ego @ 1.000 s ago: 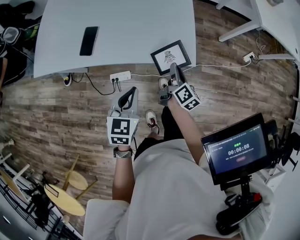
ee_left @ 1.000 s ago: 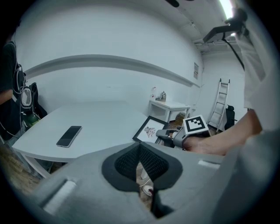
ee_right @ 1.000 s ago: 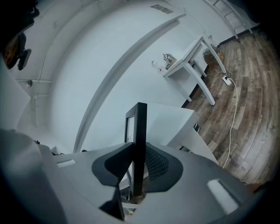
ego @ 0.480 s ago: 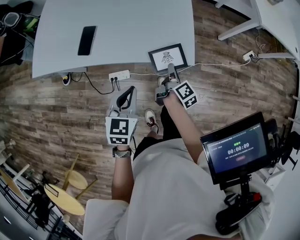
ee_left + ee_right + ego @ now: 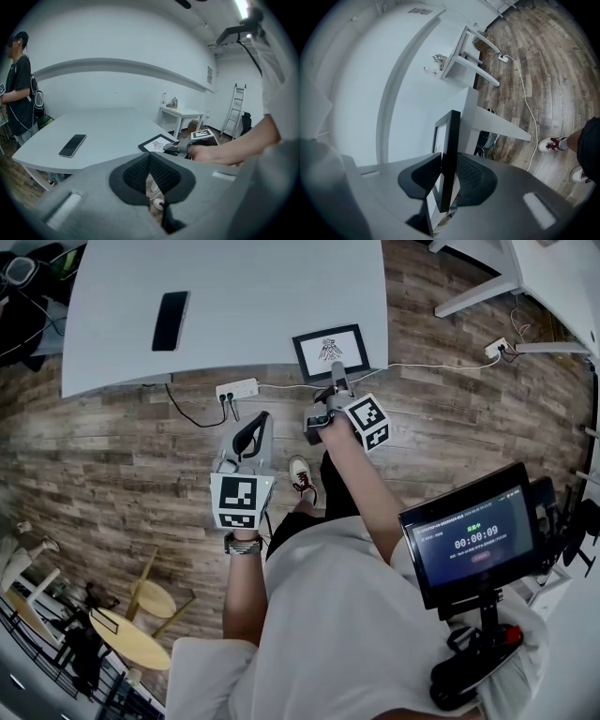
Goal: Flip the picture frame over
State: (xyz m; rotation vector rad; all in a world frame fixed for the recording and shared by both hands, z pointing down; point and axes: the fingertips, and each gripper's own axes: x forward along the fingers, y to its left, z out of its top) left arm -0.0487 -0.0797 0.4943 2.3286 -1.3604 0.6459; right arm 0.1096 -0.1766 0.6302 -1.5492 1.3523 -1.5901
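right gripper [image 5: 335,382]: jaws clamped on the near edge of the picture frame [image 5: 329,350] | picture frame: picture side up at the near corner of the white table [image 5: 262,277] | left gripper [image 5: 251,432]: jaws together, empty, over the wood floor [image 5: 112,456], apart from the frame | phone [image 5: 169,321]: flat on the table, well left

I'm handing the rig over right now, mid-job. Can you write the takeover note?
Right gripper: closed on the near edge of the picture frame.
Left gripper: shut, empty, held over the floor short of the table.
Frame: at the table's near edge, picture side up. A phone lies farther left.
Done: frame grasped.
Left: lift it, turn it over, set it face down.
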